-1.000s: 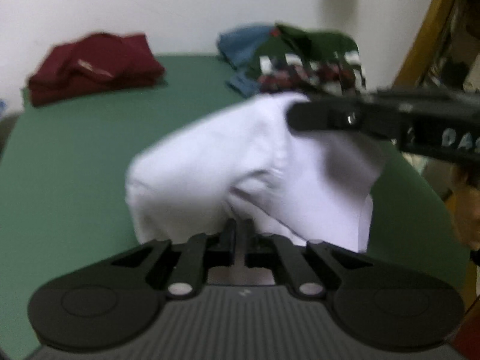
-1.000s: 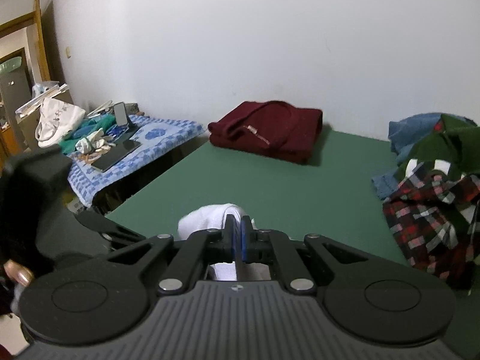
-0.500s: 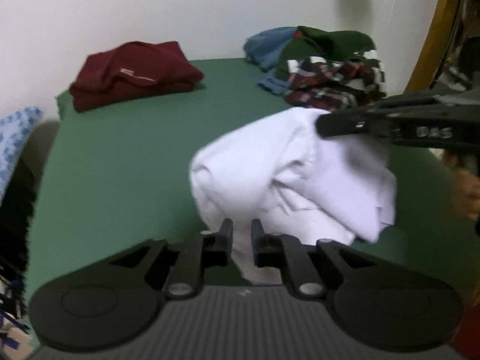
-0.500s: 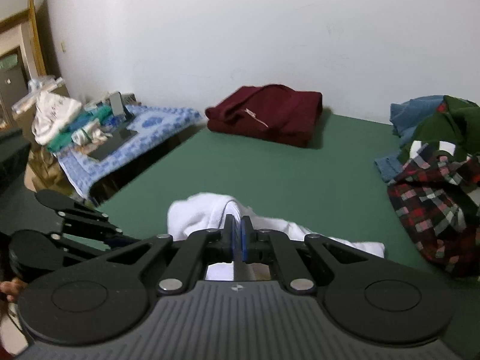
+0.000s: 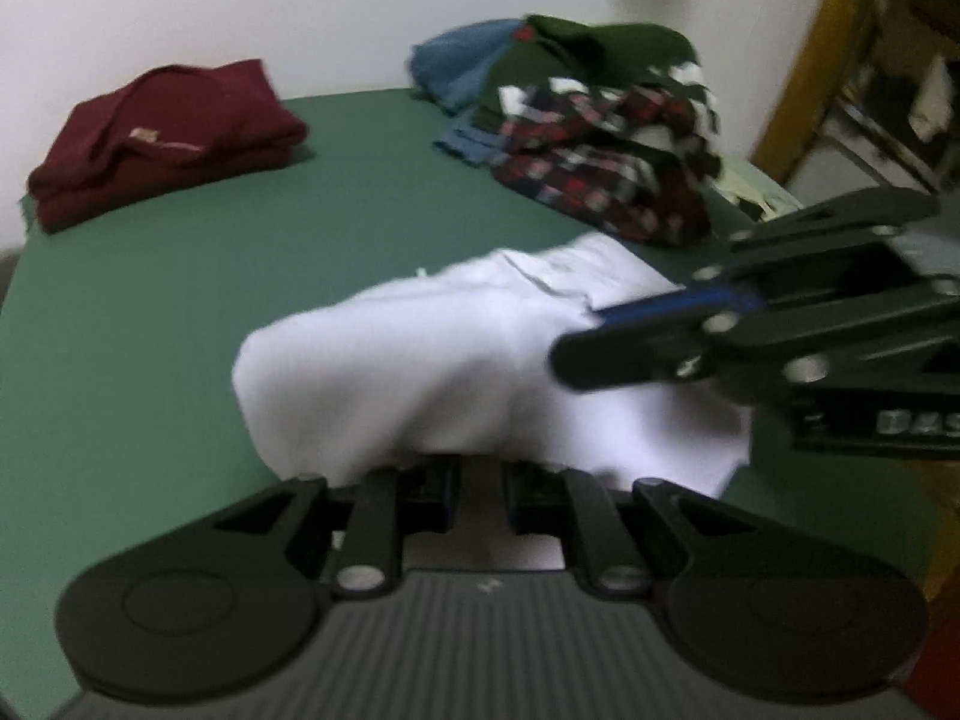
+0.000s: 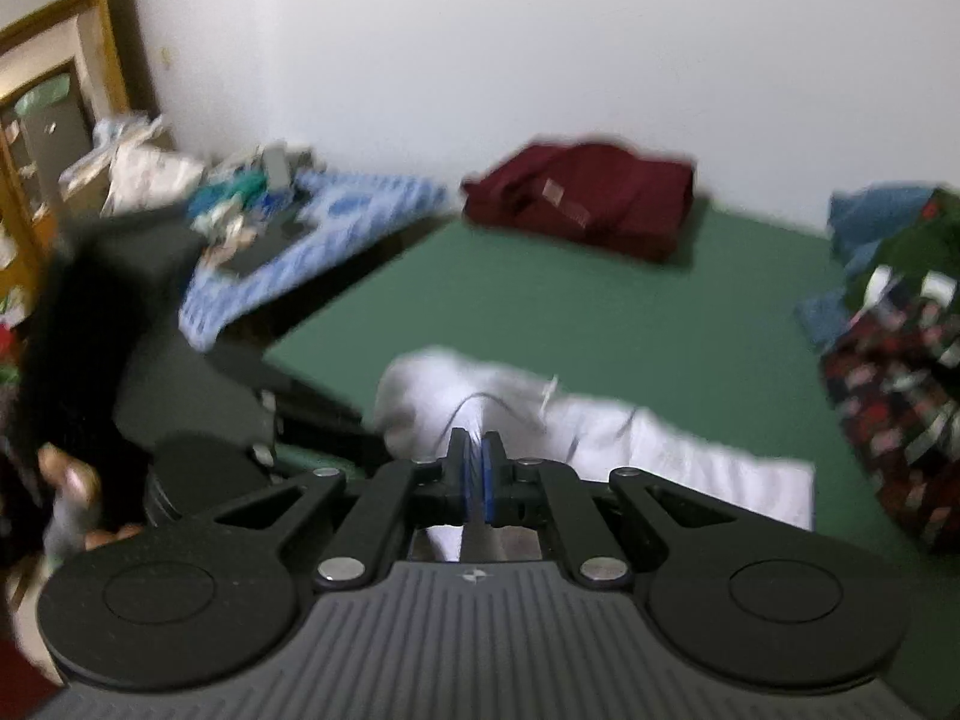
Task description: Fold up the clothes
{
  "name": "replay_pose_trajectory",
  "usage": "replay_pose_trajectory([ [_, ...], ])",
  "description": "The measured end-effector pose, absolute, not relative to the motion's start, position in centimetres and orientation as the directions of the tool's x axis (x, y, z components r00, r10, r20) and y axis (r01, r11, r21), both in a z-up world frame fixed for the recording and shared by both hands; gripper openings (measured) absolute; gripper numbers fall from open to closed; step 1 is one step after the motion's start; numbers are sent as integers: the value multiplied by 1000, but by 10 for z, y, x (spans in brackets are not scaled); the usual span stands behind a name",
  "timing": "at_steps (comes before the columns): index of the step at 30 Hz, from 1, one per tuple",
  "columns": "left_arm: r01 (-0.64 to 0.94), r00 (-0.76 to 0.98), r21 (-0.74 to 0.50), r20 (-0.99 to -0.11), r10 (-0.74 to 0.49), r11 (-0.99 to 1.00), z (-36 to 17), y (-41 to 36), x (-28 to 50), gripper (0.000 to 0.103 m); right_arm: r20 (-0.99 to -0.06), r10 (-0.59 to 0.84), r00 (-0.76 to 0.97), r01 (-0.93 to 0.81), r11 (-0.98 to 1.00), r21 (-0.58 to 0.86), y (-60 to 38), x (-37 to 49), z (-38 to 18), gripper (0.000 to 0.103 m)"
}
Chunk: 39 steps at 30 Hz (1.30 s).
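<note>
While pinched, white garment (image 5: 456, 360) (crumpled) lies crosswise.

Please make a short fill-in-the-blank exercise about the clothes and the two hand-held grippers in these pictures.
1. The right hand-held gripper is shut on the ____ garment.
2. The folded maroon garment lies on the ____ table.
3. The fingers of the left hand-held gripper are ____, with a gap between them.
4. The unfolded pile has a plaid shirt, a dark green garment and a ____ one.

Missing words: white; green; open; blue
</note>
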<state>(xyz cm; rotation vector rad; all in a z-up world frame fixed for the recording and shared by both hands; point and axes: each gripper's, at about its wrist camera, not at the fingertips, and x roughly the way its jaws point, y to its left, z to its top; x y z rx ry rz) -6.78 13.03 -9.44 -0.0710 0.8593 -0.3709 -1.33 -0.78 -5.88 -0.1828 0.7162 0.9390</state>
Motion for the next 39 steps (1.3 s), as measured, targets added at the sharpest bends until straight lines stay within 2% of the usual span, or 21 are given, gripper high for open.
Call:
replay_pose_trajectory([
  [3, 266, 606, -201, -725, -326, 943, -90, 142, -83, 11, -646, 658, 387, -785, 603, 144, -8, -19, -68, 3],
  [6, 209, 645, -189, -711, -281, 959, -83, 159, -98, 25, -629, 659, 412, -766, 625, 153, -10, -18, -67, 3],
  [11, 112, 695, -173, -690, -202, 978, -75, 184, -112, 29, -581, 695, 424, -747, 631, 210, -20, -12, -54, 3],
  [13, 90, 688, -203, -695, -208, 975, -84, 187, -95, 29, -562, 707, 429, -747, 628, 220, -21, -11, -49, 3],
  [18, 156, 647, -293, -692, -322, 943, -99, 163, -66, 29, -547, 719, 428, -754, 618, 222, -19, -14, -43, 3],
  [21, 175, 646, -296, -686, -336, 939, -101, 150, -64, 30, -573, 711, 408, -761, 611, 218, -16, -13, -50, 3],
  [25, 188, 630, -311, -690, -358, 932, -102, 154, -73, 29, -652, 682, 330, -753, 607, 254, -6, -11, -76, 4],
  [26, 191, 624, -318, -691, -365, 929, -102, 156, -76, 27, -660, 680, 318, -751, 606, 262, -5, -12, -80, 5],
  [29, 199, 607, -335, -695, -384, 921, -102, 165, -87, 30, -673, 682, 286, -758, 591, 276, -2, -17, -88, 10],
  [34, 191, 592, -347, -705, -390, 918, -98, 180, -105, 32, -698, 681, 219, -776, 555, 298, 7, -26, -100, 23],
  [36, 185, 588, -363, -704, -399, 913, -94, 187, -111, 32, -705, 680, 199, -785, 541, 300, 8, -29, -101, 23],
  [39, 178, 616, -341, -693, -375, 923, -79, 199, -125, 42, -706, 680, 199, -811, 519, 271, -3, -33, -88, 22],
])
